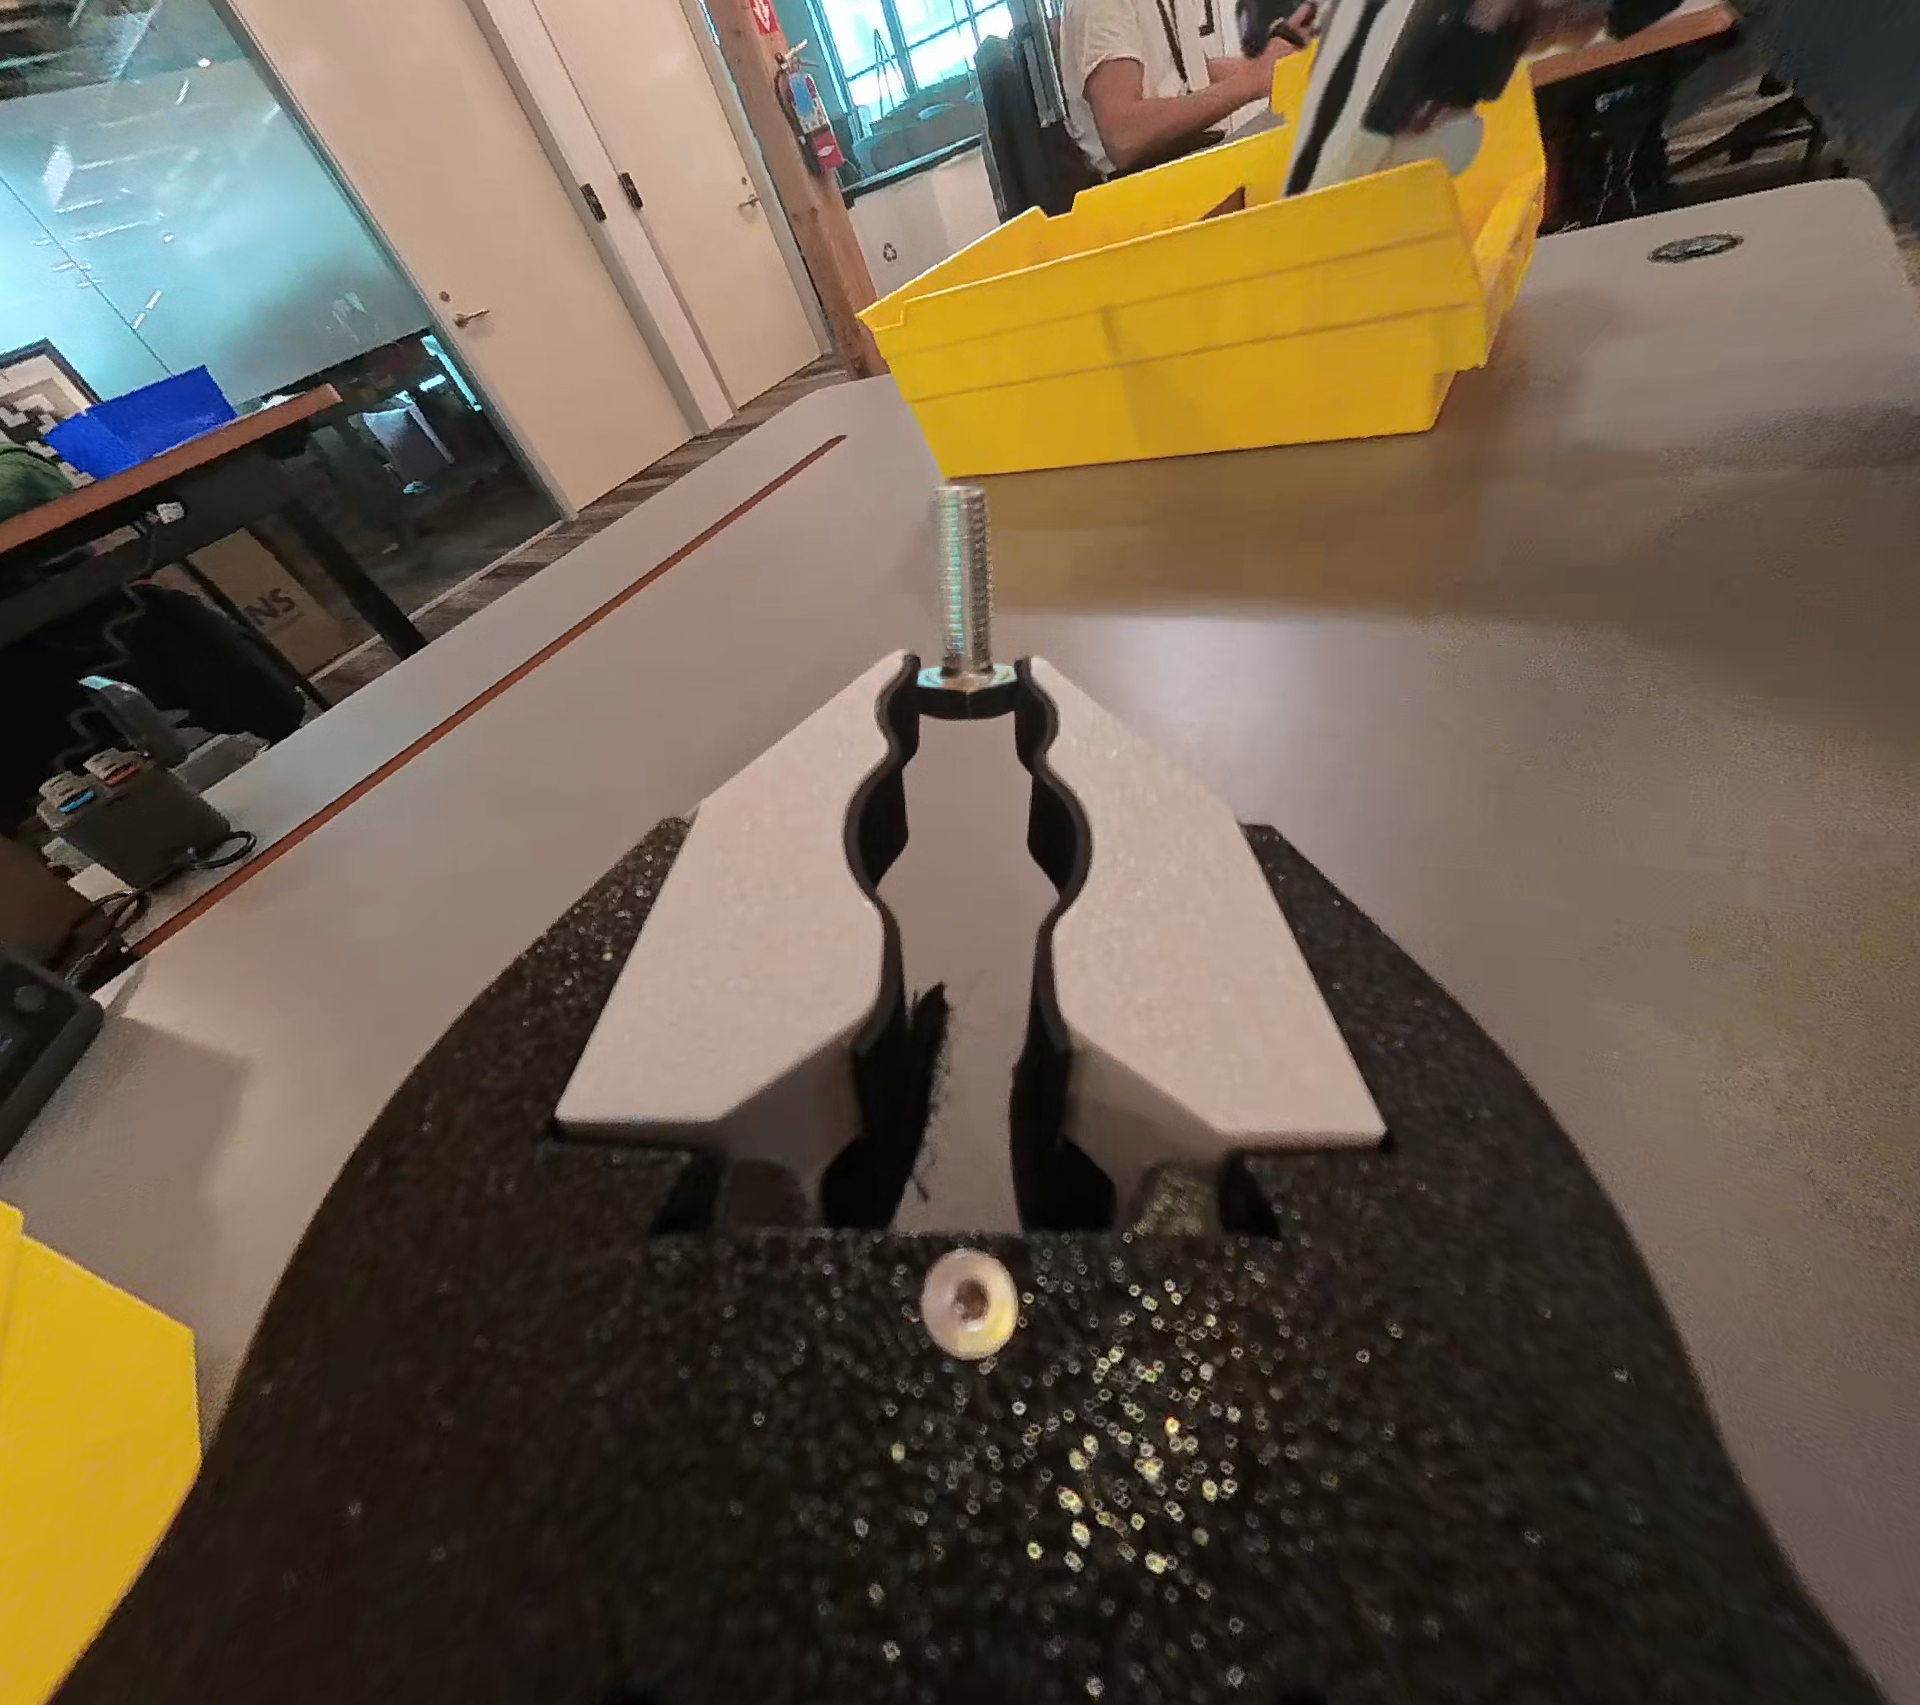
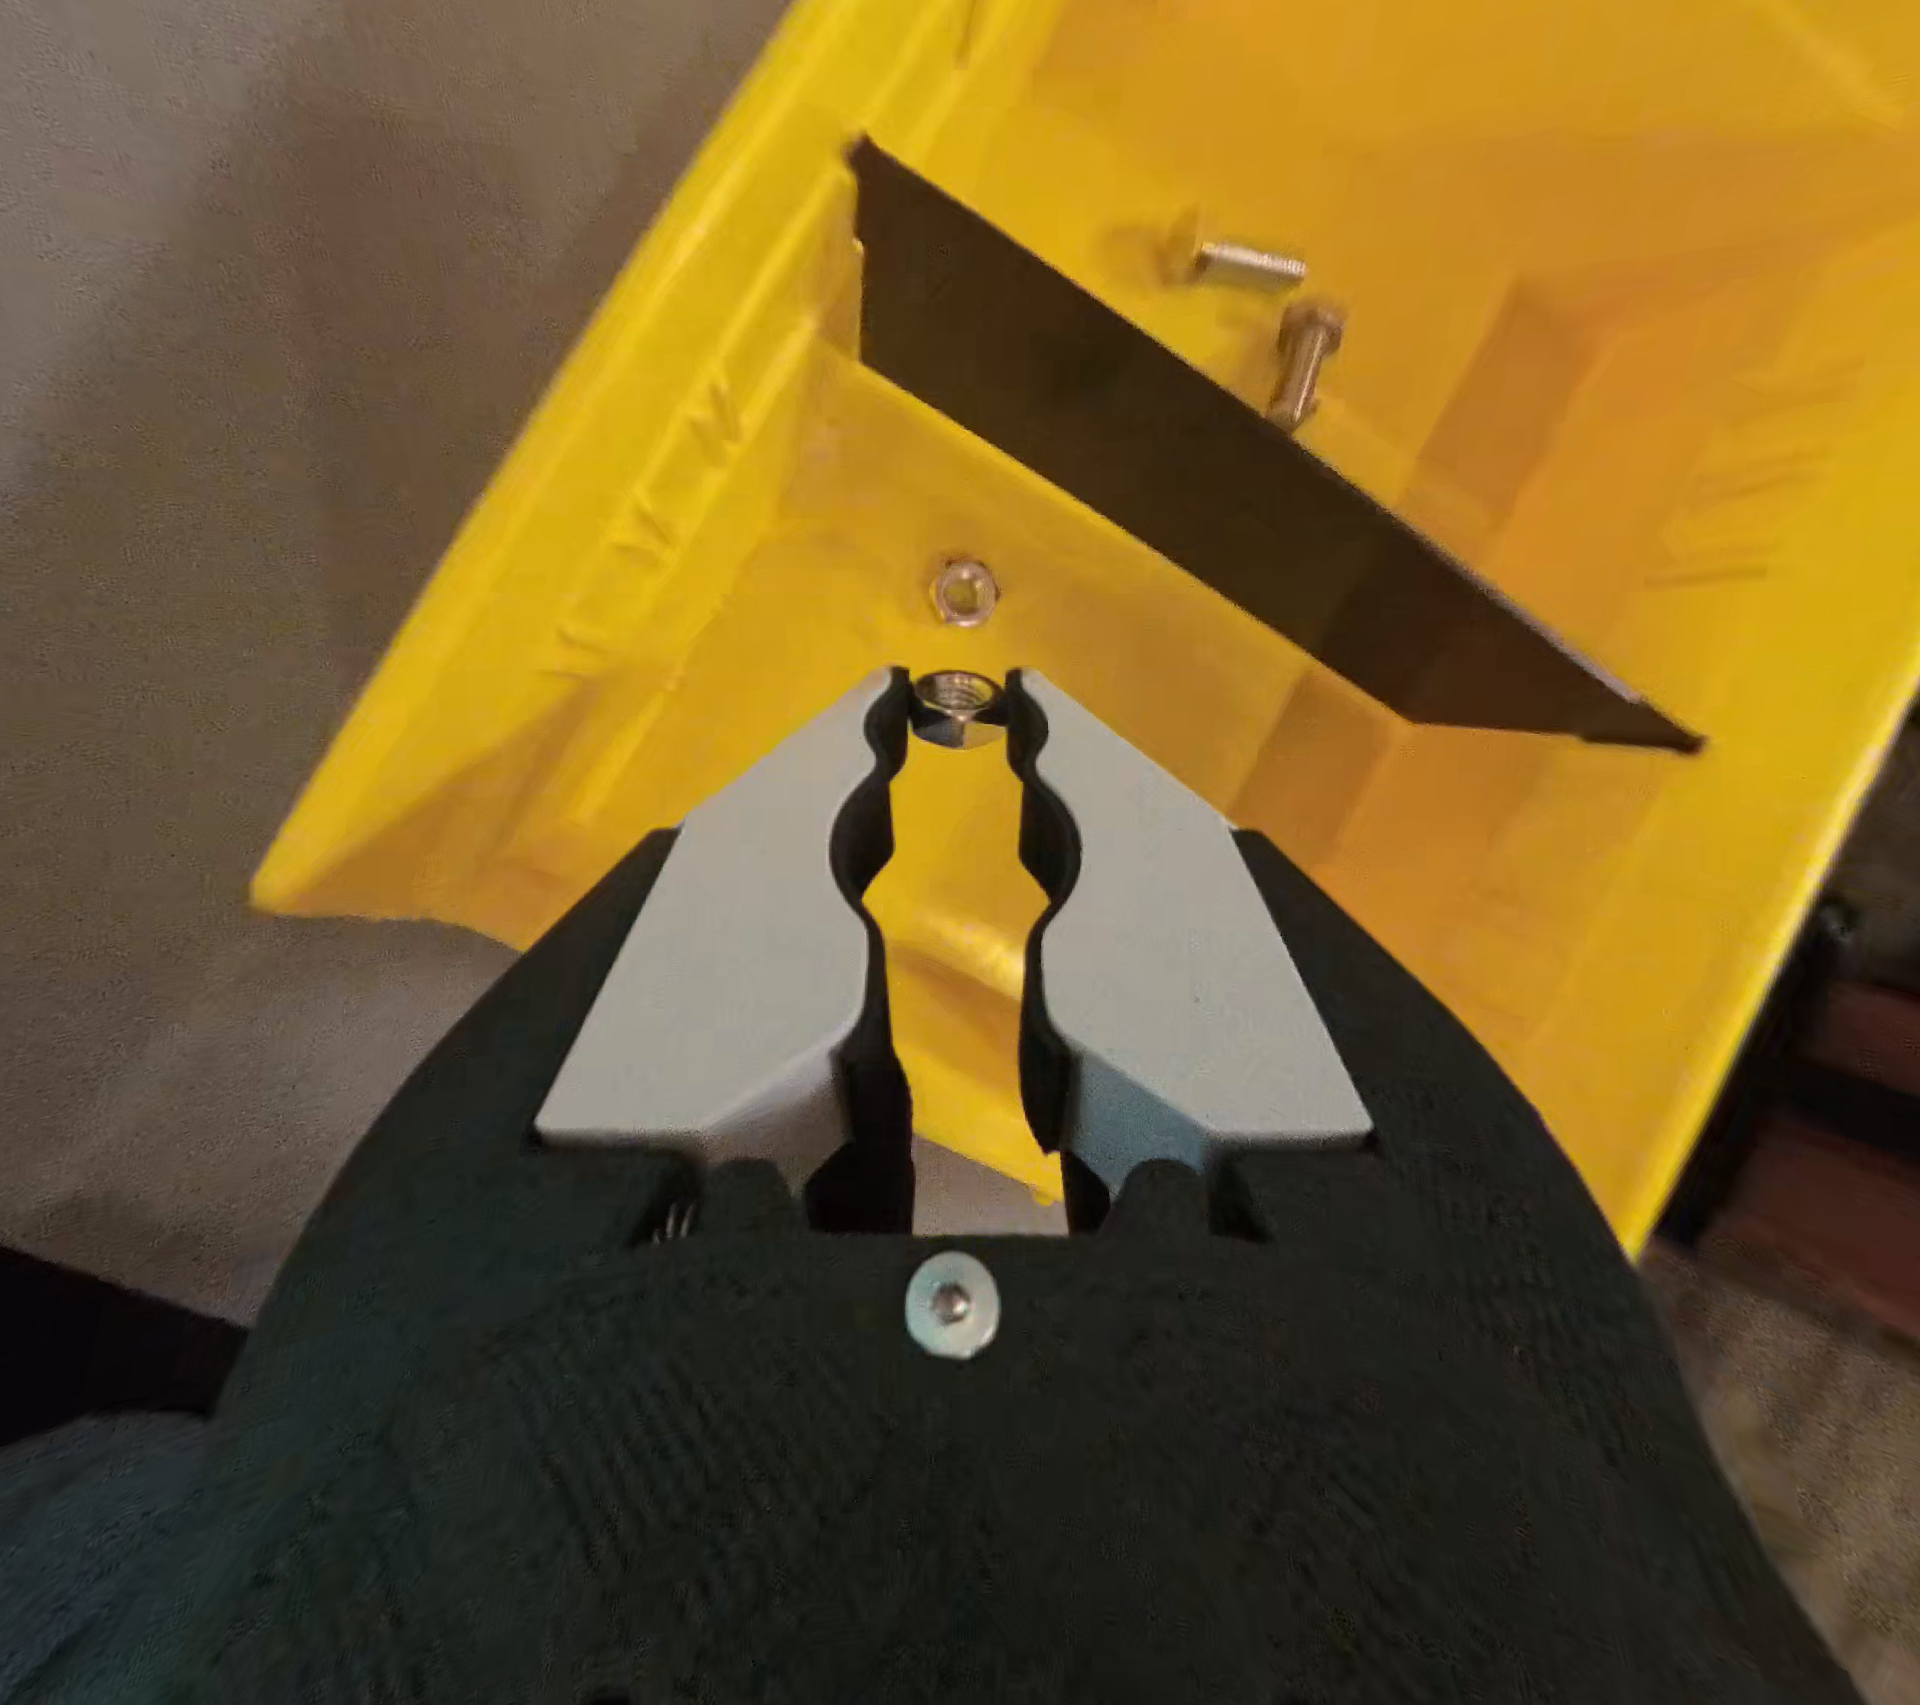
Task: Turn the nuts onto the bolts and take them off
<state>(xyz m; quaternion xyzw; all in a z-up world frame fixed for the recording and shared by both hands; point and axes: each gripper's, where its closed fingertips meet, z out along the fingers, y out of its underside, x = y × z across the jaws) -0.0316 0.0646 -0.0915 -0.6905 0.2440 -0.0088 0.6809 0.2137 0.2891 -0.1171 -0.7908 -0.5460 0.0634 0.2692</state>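
Observation:
My left gripper (image 1: pixel 966 691) is shut on the head of a silver bolt (image 1: pixel 961 585), which stands upright with its thread pointing up, just above the grey table (image 1: pixel 1455 720). My right gripper (image 2: pixel 954 705) is shut on a silver nut (image 2: pixel 953 705) and holds it over the yellow bin (image 2: pixel 727 512). A second nut (image 2: pixel 964 591) lies on the bin floor just beyond my fingertips. Two loose bolts (image 2: pixel 1247 263) (image 2: pixel 1304 362) lie past a black divider (image 2: pixel 1195 471). In the left wrist view the right gripper (image 1: pixel 1382 55) reaches into the bin (image 1: pixel 1195 346).
A second yellow bin (image 1: pixel 83 1447) sits at the near left edge. A person sits at a desk behind the far bin. Office doors, a glass wall and another desk lie to the left. The table's left edge (image 1: pixel 520 668) runs diagonally.

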